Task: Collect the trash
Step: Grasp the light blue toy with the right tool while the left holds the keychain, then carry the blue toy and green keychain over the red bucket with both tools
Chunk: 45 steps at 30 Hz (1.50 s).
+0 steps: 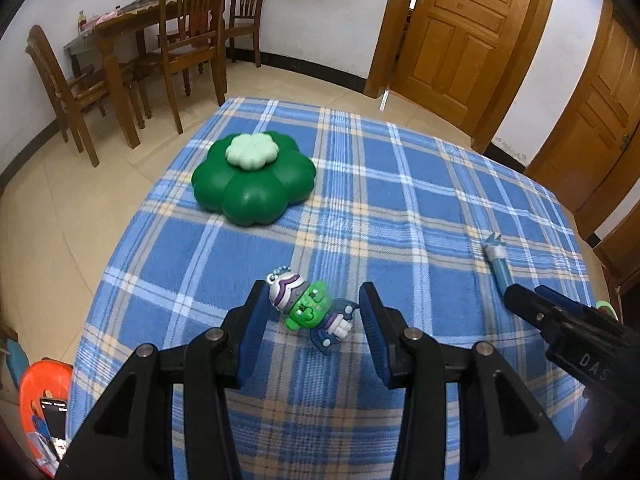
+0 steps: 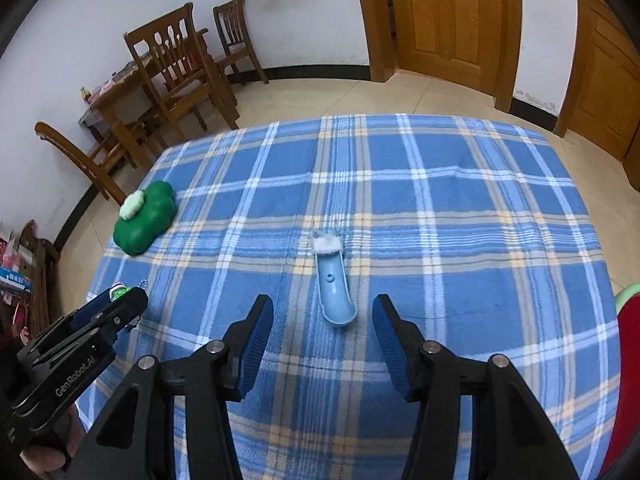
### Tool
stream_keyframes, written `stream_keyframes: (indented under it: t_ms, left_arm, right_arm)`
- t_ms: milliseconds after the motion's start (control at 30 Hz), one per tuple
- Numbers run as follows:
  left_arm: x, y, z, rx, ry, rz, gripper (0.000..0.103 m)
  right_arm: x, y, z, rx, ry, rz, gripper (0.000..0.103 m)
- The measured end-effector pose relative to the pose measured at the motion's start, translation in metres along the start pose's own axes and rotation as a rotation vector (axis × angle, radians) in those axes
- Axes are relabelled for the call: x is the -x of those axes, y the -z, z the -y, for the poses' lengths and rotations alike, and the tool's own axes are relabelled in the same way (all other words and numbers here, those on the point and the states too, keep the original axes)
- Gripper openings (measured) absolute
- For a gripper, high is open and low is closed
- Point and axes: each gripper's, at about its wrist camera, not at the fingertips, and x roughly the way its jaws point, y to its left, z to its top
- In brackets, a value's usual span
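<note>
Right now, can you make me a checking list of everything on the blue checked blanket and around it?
Surface: blue plaid blanket, flat.
Job's things: small green zombie toy figure between the left gripper fingers, untouched; light blue plastic scoop piece ahead of the right gripper.
Clutter: dark green flower-shaped container, lid on.
Grippers: both open, empty.
Cables: nothing seen.
Surroundings: wooden chairs, wooden doors.

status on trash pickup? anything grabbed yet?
Done: nothing visibly collected. In hand: nothing; the left gripper is open around the green toy figure, and the right gripper is open at the blue scoop piece. Left: both grasps, plus drop-off. The green clover container sits shut.
</note>
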Motion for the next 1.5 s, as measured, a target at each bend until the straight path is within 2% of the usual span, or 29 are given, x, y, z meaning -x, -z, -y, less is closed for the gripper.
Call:
stream_keyframes:
  t_ms: [67,267,400,533,767,1500]
  left_arm:
    - [-0.002,0.001,-0.001,0.004,0.003,-0.004,0.046]
    - [-0.009,0.001,0.001,0.012,0.011,-0.012,0.046]
    - [-0.012,0.003,0.002,0.014,0.013,-0.018,0.046]
    - [-0.014,0.005,0.004,0.019,0.018,-0.026,0.046]
    - [-0.003,0.008,0.008,0.015,0.03,-0.016,0.046]
    - [0.044,0.024,0.067,-0.092,0.137,0.015,0.046]
  right_arm:
    - [-0.004,0.0,-0.002,0.005,0.003,-0.002,0.055]
    - [-0.013,0.0,-0.003,0.021,0.001,-0.013,0.045]
    - [-0.017,0.002,-0.006,0.034,0.01,-0.007,0.035]
    - [-0.019,0.002,-0.009,0.045,0.025,0.006,0.02]
    - [-0.011,0.006,-0.002,0.036,0.01,0.018,0.019]
    - [0.088,0.05,0.042,-0.054,0.002,0.14,0.019]
